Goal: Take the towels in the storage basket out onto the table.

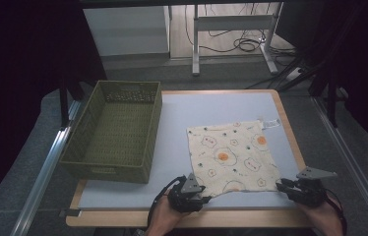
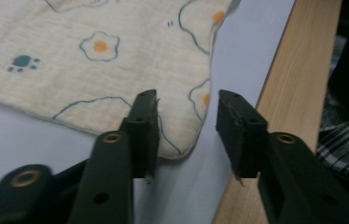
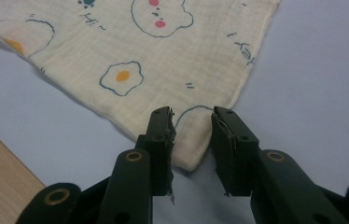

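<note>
A person is working with two grippers at the near edge of the tabletop (image 1: 172, 105), each one lining up with a near corner of the single cloth (image 1: 231, 155), a cream square printed with fried eggs, bears and paw prints that is lying flat and spread out ahead of both grippers. The left gripper (image 1: 202, 195) is sitting at the cloth's near-left corner; in the left gripper view that rounded corner (image 2: 182, 147) is lying between the jaws, just beside one pad, while the other pad is standing clear over bare tabletop, so the jaws are part-way apart and not yet pinching anything. The right gripper (image 1: 281, 186) is sitting at the near-right corner; in the right gripper view the corner tip (image 3: 190, 156) is lying in the narrow gap between the two pads, and it looks close to a pinch, though cloth and pads do not seem pressed together yet. Taking both near corners at once reads as the set-up for lifting that edge evenly, most likely to fold the cloth away from the person or to carry it without it bunching. One olive woven basket (image 1: 81, 152) is standing empty on the tabletop, off to the left of and beyond the left gripper, well apart from the cloth, and it looks like the likely destination. The count is short: one cloth, one basket, two grippers, each held in a hand coming in from the near side.
</note>
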A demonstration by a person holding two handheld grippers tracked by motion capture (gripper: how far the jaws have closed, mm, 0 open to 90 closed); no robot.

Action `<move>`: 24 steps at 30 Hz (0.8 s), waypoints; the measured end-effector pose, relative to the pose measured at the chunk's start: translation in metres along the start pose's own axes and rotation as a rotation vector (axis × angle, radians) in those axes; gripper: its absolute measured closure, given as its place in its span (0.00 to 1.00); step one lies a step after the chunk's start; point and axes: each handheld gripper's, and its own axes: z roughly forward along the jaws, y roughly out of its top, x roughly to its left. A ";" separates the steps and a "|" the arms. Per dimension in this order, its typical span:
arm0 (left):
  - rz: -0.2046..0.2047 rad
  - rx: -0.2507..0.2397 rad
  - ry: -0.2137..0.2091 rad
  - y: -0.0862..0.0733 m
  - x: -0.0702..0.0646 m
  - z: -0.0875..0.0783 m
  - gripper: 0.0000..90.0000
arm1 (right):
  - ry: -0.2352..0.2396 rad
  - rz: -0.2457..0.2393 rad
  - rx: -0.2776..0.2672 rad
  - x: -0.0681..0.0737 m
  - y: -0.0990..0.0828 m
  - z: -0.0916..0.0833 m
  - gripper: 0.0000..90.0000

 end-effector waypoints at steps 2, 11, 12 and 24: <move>0.024 -0.002 0.027 0.000 -0.001 0.001 0.80 | 0.021 0.008 -0.003 0.001 -0.001 -0.001 0.90; 0.009 0.003 -0.005 -0.004 0.014 -0.014 0.98 | 0.029 -0.010 -0.009 0.011 -0.003 -0.003 0.95; 0.002 0.001 -0.004 -0.005 0.016 -0.018 0.98 | 0.033 -0.015 -0.010 0.013 -0.003 -0.004 0.94; -0.048 0.006 -0.042 -0.030 0.017 -0.039 0.85 | 0.090 -0.061 0.009 0.048 -0.012 -0.013 0.91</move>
